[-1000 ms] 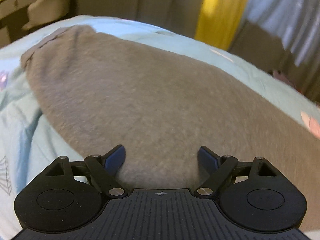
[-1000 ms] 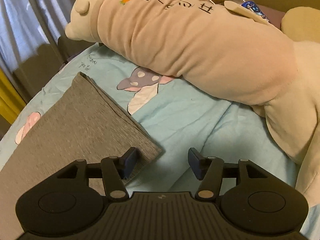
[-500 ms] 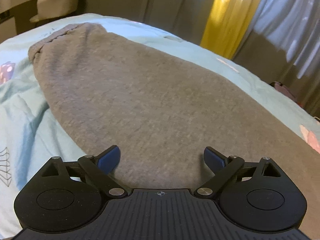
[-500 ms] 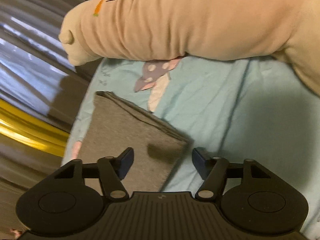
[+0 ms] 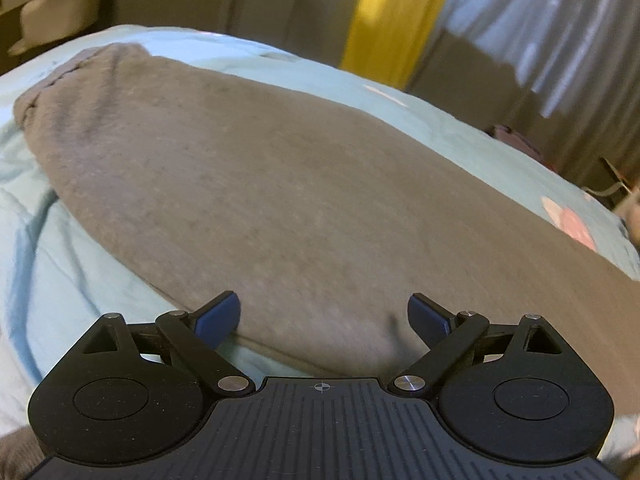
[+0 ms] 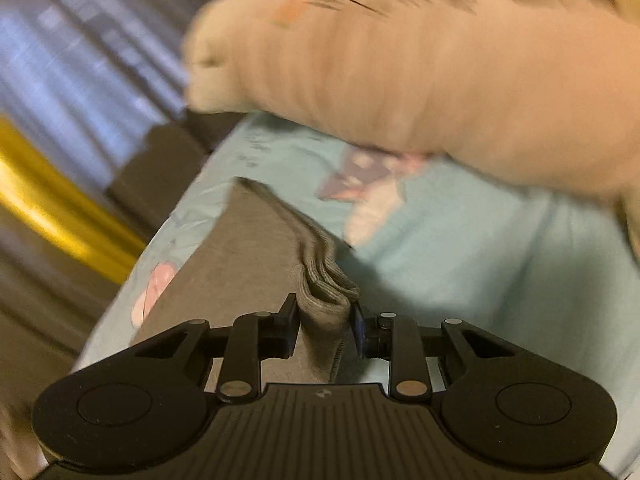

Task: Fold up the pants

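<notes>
So the right gripper (image 6: 326,322) has just been closing, and it now has the bunched ribbed corner of the grey pants (image 6: 240,264) pinched between its pads, with several layers of hem stacked up in there. Looks like a decent bite, though the view is smeared, so I can't say how deep the cloth sits.

The left gripper (image 5: 324,318) is wide open and holding nothing, hovering low over the near edge of the pants (image 5: 280,200), one pad over the fabric and the other right at its edge by the sheet.

The pants lie flat along the light blue bed sheet (image 5: 80,280), already doubled leg on leg by the look of it, with the long beige plush pillow (image 6: 420,80) just past the pinched end.

If I were doing this: get the left one clamped on its own edge before lifting anything, catching all layers and not just the top one. Then raise both ends together and carry them over evenly, or the fold goes skewed. Also keep the lifted end clear of that plush.
</notes>
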{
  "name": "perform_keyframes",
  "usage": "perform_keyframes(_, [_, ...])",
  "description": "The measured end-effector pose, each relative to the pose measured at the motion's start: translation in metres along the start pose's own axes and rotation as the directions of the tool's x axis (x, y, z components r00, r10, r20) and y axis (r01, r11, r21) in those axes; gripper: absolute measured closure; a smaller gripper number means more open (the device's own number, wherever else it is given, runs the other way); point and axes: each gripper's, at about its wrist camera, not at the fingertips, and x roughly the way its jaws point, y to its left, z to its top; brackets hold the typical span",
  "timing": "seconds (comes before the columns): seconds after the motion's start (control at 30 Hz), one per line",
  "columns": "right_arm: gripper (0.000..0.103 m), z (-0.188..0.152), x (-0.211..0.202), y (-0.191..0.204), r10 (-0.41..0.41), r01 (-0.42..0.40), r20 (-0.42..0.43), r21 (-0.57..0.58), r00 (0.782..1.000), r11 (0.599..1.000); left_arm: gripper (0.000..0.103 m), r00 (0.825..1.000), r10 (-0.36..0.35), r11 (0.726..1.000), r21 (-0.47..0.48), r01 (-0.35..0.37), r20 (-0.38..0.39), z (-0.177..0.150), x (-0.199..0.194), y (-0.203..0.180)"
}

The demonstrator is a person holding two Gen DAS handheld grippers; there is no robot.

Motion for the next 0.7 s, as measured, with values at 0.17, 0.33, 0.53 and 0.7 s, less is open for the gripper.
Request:
perform_keyframes(0.17, [0.076,-0.009,-0.003,0.039,-0.018,0.03,0.046,-0.284,0.999,0.958,0.007,1.0,-0.013,0.996,0.09,0.015,-0.028,-0.009,0.0,-0.018])
perform_keyframes(0.33, [0.056,-0.007,0.015,0.034,-0.081,0.081,0.01,-0.241,0.997,0.967,0.007,0.998,-0.009,0.996,0.086,0.014,-0.055,-0.01,0.006,-0.017])
perform_keyframes(0.53, [0.068,-0.01,0.032,0.011,-0.085,0.08,-0.038,-0.104,0.996,0.991,0.007,0.998,-0.013,1.0,0.02,0.014,-0.068,-0.007,0.009,-0.005])
perform_keyframes(0.7, [0.082,-0.009,0.025,0.009,-0.042,0.042,-0.006,-0.071,0.999,0.997,0.007,0.997,-0.011,1.0,0.008,0.012,-0.073,-0.006,0.01,-0.004])
